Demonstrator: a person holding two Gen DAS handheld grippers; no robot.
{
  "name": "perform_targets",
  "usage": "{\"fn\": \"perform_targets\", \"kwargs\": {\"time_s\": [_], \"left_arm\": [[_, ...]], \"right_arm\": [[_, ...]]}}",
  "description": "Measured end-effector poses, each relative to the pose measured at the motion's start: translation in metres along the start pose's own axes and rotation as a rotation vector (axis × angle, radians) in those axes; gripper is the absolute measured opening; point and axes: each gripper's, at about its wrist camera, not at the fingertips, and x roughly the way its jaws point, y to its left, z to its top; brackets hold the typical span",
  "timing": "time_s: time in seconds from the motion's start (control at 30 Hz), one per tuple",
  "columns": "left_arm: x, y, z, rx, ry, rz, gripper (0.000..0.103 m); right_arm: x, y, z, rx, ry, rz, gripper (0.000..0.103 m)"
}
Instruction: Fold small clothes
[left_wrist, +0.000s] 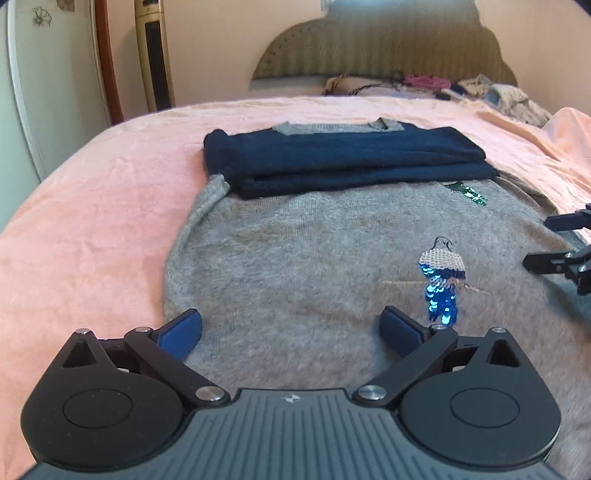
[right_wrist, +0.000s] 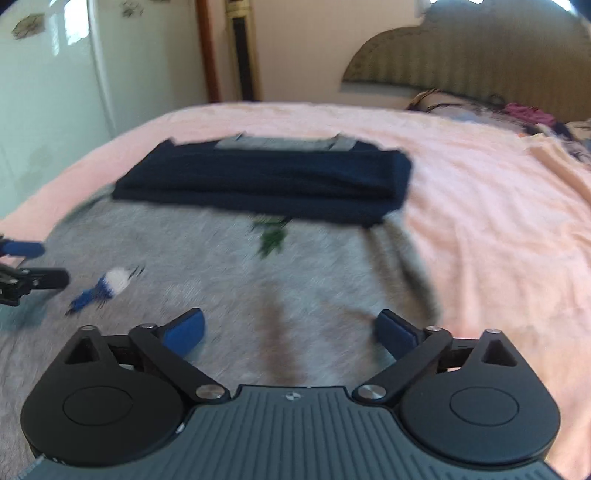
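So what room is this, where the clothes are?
Most likely a bedroom. The grey sweater lies on a bed with a pink cover, a padded headboard stands against the far wall, and more clothes are piled beside it.

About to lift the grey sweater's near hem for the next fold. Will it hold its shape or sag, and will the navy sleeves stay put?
The grey sweater looks a soft, fuzzy knit lying limp on the bedspread, so it will probably sag between two grip points. The folded navy sleeves rest loose on it and may slide. The sequin bird could snag.
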Motion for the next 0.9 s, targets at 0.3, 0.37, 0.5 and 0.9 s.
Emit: {"fn": "perform_targets", "kwargs": {"time_s": [0.3,0.37,0.5,0.9], "left_arm": [[-0.052,0.052,-0.028,-0.289,0.039,-0.025,0.103],[-0.067,0.063,-0.041,-0.388,0.01,-0.08,0.103],[-0.07,0.084,-0.049,-0.642,0.002,-0.258,0.103],[-0.046,0.077,-0.019,-0.529,0.108,-0.045,0.004]], "right_arm": [[-0.06,-0.044,-0.015,0.211,-0.009,0.052,0.1],[-0.076,-0.059,-0.031,0.294,0.015,0.05,0.1],[-0.097,-0.086,-0.057,0.44,0.035,0.14,0.097],[-0.08,-0.097,-0.046,0.477,0.135,0.247,0.013]]}}
